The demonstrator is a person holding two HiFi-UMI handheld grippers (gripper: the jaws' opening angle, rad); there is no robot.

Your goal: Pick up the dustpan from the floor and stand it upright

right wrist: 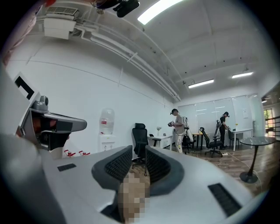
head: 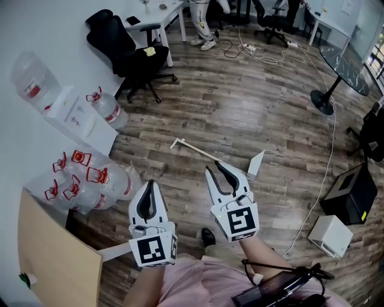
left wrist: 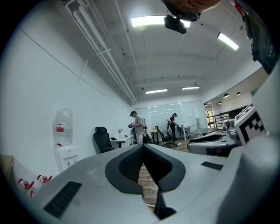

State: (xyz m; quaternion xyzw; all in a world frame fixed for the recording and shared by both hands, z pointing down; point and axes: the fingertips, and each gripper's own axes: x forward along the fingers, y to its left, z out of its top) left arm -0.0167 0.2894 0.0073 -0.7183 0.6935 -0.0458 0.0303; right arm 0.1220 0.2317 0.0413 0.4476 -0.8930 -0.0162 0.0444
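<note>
Pink clothing (head: pixel 180 285) fills the spot right under the head camera, with a black shoe (head: pixel 208 237) poking out just ahead of it on the wooden floor (head: pixel 240 108). Both tools are held out low in front of the person. The left gripper (head: pixel 150 182) has its jaws pressed together at the tips, with nothing caught in them. The right gripper (head: pixel 214 168) sits a little further forward with its jaws a narrow slit apart, and only the room shows through the slit.

The white dustpan (head: pixel 257 163) lies flat on the floor at about 12 o'clock from the person. Its long handle runs off toward 11 o'clock, and its pan is at about 1 o'clock, just beside the right gripper's tips. From overhead the handle passes behind those tips. I cannot tell whether anything touches.

At 9 o'clock a cluster of water jugs (head: pixel 90 186) with red caps stands against the wall, next to a white water dispenser (head: pixel 78 117). A black office chair (head: pixel 129 54) stands at 11 o'clock by a white desk (head: pixel 157 18). At 2 o'clock there is a round glass table (head: pixel 345 63). A black box (head: pixel 354 195) and a white box (head: pixel 330 235) sit at 3 o'clock.
</note>
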